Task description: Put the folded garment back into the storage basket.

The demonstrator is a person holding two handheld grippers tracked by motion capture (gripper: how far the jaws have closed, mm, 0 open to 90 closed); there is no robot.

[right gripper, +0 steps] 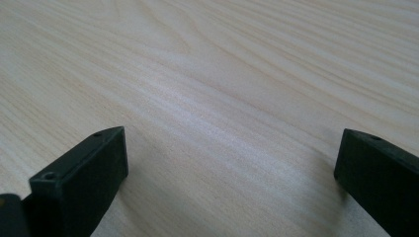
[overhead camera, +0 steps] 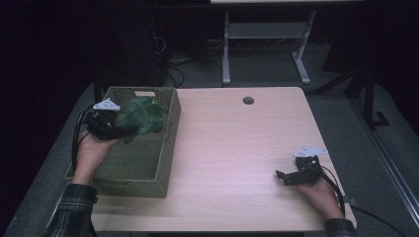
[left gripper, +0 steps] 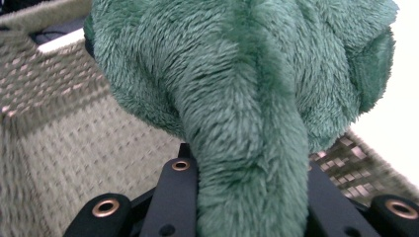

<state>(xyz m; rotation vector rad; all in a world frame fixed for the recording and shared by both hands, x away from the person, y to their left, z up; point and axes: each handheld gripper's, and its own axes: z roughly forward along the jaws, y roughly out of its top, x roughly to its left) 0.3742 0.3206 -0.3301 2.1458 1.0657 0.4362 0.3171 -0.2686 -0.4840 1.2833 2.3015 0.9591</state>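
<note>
Presently we list, at the left of the worktop [overhead camera: 237, 148], one woven basket [overhead camera: 148, 163], olive green, rectangular, its long side running near to far. Over its far half hangs one green plush toy [overhead camera: 143, 116], fuzzy, dark green; in the left gripper view a long limb of the plush toy [left gripper: 247, 123] runs down between the black jaws, which press on it from either side, with the basket's weave [left gripper: 64, 123] behind. We record the left gripper [overhead camera: 111, 129] over the basket's left wall, a hand beneath it, its jaws clamped on the toy. Well apart, at the near right of the worktop, we note the right gripper [overhead camera: 284, 177], held low in the other hand; its jaws stand wide apart over bare pale wood [right gripper: 222, 98], with nothing between them.
</note>
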